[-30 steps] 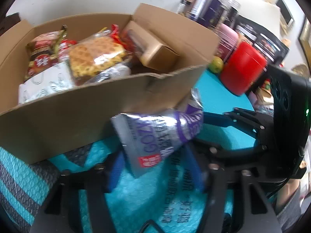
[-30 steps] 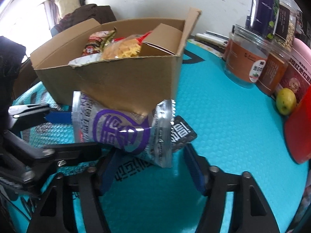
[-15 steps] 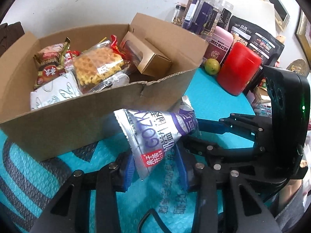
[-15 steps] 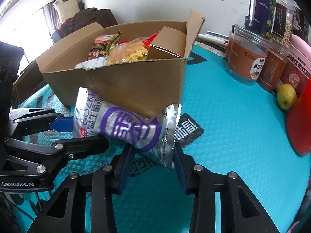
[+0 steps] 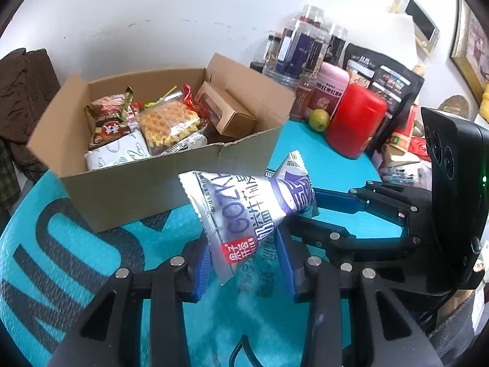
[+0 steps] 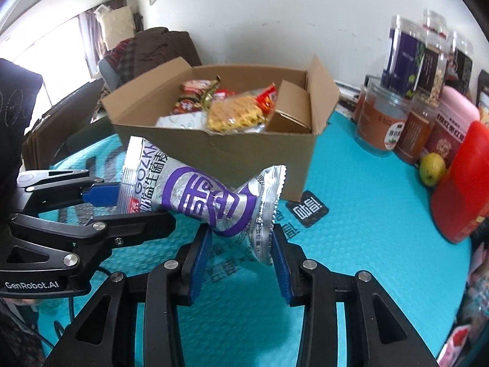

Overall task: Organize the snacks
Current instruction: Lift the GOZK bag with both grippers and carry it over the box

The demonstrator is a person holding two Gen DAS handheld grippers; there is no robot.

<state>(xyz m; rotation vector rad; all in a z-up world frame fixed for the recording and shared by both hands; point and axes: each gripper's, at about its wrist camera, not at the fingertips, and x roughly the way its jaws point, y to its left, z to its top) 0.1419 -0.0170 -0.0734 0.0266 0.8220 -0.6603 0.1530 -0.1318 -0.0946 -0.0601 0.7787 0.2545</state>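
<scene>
Silver-and-purple foil marked the snack packet (image 5: pixel 250 211), which hung clear of the worktop (image 5: pixel 345 165) in front of the cardboard box (image 5: pixel 146 189), carried at both ends. Left gripper (image 5: pixel 244 263): its blue fingers (image 5: pixel 203 267) were closed on the packet's end bearing a red label. Right gripper (image 6: pixel 240 258): its blue fingers (image 6: pixel 279 267) were closed on the opposite, crimped end, so that the packet was pinched and twisted at the middle. Each gripper also appeared in the other's view, the right one at the right edge of the left wrist view and the left one at the left edge of the right wrist view. The open box stood on the turquoise mat (image 6: pixel 366 229) covering the worktop and held a waffle pack (image 5: pixel 168 125), a red-brown packet (image 5: pixel 107 119), a white wrapper (image 5: pixel 116 156) and a small brown carton (image 5: pixel 232 116). Towards the worktop's far right edge stood a red canister (image 5: pixel 354 125), a green fruit (image 5: pixel 318 120), a pink container (image 6: pixel 455 122) and several clear jars (image 6: pixel 382 122). Dark clothing (image 5: pixel 21 91) lay beyond the box to the left.
</scene>
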